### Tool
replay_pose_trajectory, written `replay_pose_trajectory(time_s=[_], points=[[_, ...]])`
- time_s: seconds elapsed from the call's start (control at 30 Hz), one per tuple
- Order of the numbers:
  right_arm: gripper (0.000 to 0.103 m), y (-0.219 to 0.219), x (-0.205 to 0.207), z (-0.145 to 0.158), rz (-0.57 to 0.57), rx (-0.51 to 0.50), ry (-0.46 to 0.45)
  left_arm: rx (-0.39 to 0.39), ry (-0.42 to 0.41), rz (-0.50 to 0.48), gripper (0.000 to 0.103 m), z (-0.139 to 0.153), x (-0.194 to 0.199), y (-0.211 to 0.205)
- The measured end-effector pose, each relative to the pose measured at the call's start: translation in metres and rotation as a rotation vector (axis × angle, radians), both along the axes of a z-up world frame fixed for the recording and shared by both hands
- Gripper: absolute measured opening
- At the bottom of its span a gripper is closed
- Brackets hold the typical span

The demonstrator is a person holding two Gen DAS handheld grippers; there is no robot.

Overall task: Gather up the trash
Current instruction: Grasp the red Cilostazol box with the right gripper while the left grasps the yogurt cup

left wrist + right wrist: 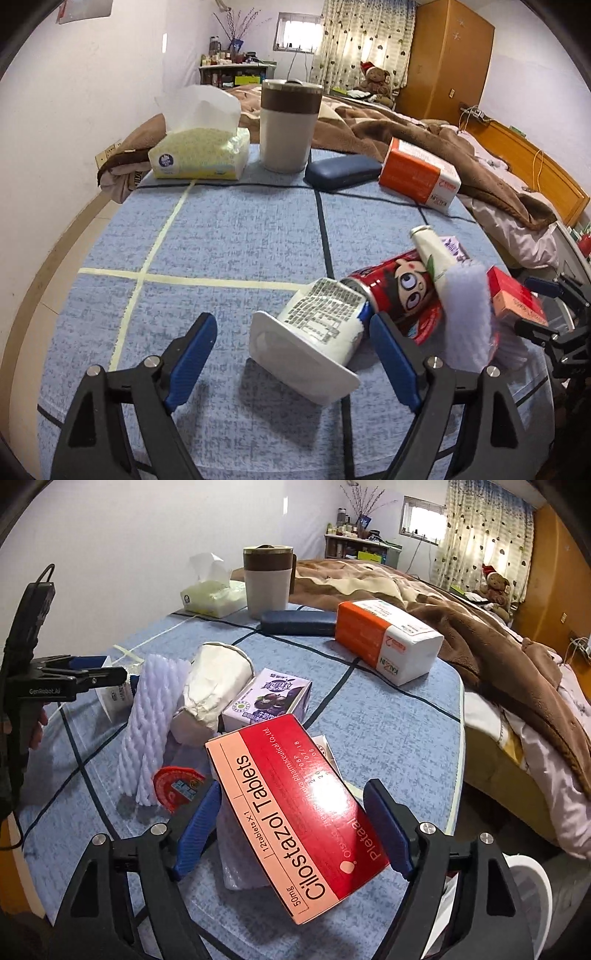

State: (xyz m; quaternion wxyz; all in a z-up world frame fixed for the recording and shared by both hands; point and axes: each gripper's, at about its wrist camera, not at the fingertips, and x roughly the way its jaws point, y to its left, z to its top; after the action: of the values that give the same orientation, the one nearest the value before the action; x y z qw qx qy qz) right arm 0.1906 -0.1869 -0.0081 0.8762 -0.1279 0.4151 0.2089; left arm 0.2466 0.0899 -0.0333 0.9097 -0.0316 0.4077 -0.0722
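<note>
Grippers first: our left gripper (pixel 295 354) stands with its blue pads wide apart, and a white yogurt cup (pixel 314 332) lies on its side between them, touching neither pad as far as we can see. Our right gripper (pixel 291 830) is likewise spread, with a red and pink tablet box (pixel 295 812) tilted between the pads; the box lies close to the left pad (whether it touches we cannot tell) and a gap shows at the right pad.

Just beyond the cup lies a red drink can (pixel 399 291) with a cartoon face, a small white bottle (pixel 432 254) leaning over it, and a strip of white foam netting (pixel 467 314) beside them. From the right wrist view we see a crumpled paper cup (pixel 214 686) and a purple drink carton (pixel 269 701) behind the tablet box, all on the blue checked tablecloth (pixel 221 240).

Farther back stand a tissue pack (pixel 201 157), a lidded tumbler (pixel 290 125), a dark blue case (pixel 341 171) and an orange and white napkin pack (pixel 421 173), with a brown blanket (pixel 424 136) behind.
</note>
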Motion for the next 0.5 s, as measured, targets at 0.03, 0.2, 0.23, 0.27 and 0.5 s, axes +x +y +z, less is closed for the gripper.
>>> replay_pose_trajectory(time_s=[0.03, 0.2, 0.23, 0.27, 0.5], points=[[0.081, 0.001, 0.000, 0.000, -0.003, -0.005, 0.004, 0.002, 0.005, -0.004, 0.087, -0.002, 0.002, 0.000], [0.081, 0.004, 0.002, -0.003, -0.009, -0.036, 0.018, 0.034, 0.024, -0.071, 0.087, -0.010, 0.010, -0.008], [0.081, 0.003, 0.002, -0.003, -0.010, -0.034, 0.019, 0.045, 0.030, -0.084, 0.087, -0.012, 0.012, -0.010], [0.081, 0.002, 0.001, -0.002, -0.013, -0.025, 0.020, 0.055, 0.035, -0.091, 0.087, -0.014, 0.013, -0.012], [0.081, -0.005, 0.002, -0.004, -0.055, 0.011, 0.044, 0.029, 0.048, -0.093, 0.087, -0.018, 0.013, -0.011]])
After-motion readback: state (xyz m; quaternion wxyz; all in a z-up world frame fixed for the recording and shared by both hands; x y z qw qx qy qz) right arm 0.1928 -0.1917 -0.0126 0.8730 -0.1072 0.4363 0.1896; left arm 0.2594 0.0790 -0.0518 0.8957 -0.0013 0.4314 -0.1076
